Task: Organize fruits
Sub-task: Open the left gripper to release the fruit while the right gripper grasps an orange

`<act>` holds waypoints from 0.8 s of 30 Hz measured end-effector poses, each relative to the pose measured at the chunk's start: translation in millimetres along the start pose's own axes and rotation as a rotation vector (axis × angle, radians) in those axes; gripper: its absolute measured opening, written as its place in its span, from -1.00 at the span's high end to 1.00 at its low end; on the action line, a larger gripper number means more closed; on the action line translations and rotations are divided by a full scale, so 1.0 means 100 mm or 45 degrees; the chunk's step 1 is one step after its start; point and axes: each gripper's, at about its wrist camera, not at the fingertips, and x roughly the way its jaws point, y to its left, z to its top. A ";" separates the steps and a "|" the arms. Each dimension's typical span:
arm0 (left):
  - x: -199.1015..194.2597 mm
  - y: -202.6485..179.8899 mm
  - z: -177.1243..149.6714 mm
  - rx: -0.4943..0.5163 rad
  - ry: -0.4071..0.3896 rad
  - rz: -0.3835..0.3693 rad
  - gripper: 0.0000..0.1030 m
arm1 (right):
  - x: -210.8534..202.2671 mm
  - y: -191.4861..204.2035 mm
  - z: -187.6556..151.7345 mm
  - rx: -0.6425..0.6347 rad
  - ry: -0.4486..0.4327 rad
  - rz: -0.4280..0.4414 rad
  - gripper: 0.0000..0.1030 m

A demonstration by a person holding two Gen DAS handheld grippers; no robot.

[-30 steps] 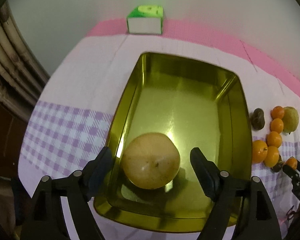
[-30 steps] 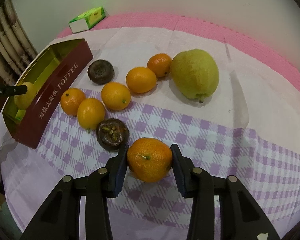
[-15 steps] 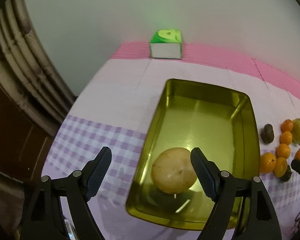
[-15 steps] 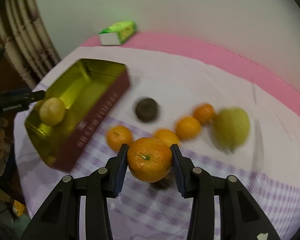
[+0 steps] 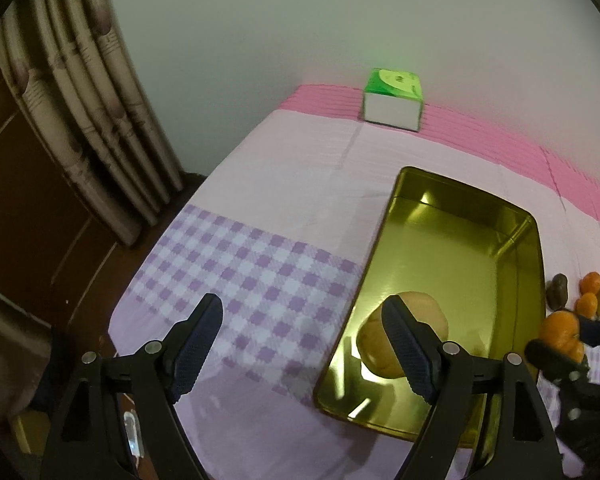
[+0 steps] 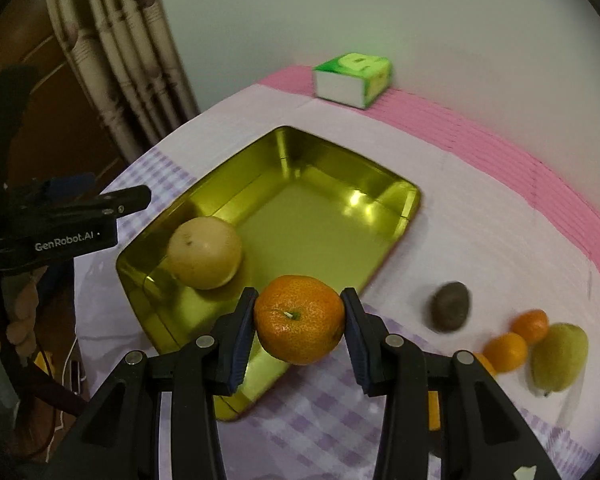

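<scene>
My right gripper (image 6: 299,330) is shut on an orange mandarin (image 6: 299,318) and holds it in the air over the near right rim of the gold tin (image 6: 404,204). A pale yellow round fruit (image 6: 205,253) lies in the tin's near end; it also shows in the left wrist view (image 5: 418,316). My left gripper (image 5: 302,344) is open and empty, above the checked cloth left of the tin (image 5: 538,248). The held mandarin (image 5: 560,330) shows at the right edge of the left wrist view.
On the cloth right of the tin lie a dark brown fruit (image 6: 450,310), small oranges (image 6: 505,351) and a green pear (image 6: 558,356). A green and white box (image 6: 352,78) stands at the back. A curtain (image 5: 80,100) hangs past the table's left edge.
My right gripper has carried the mandarin left from the fruit group to the tin's rim. My left gripper has pulled back and left, away from the yellow fruit in the tin.
</scene>
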 end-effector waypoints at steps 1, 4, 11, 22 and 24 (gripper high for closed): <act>0.00 0.02 0.00 -0.006 0.000 0.004 -0.59 | 0.05 0.04 0.02 -0.014 0.012 0.003 0.24; 0.01 0.06 0.00 -0.023 0.005 0.009 -0.59 | 0.15 0.13 0.03 -0.047 0.047 0.011 0.24; 0.05 0.11 0.01 -0.052 0.023 0.016 -0.59 | 0.37 0.27 -0.01 -0.105 0.115 0.010 0.24; 0.08 0.15 0.01 -0.085 0.046 0.016 -0.60 | 0.55 0.39 -0.11 -0.158 0.167 -0.002 0.24; 0.08 0.15 0.01 -0.083 0.046 0.015 -0.59 | 0.57 0.40 -0.11 -0.169 0.168 -0.009 0.24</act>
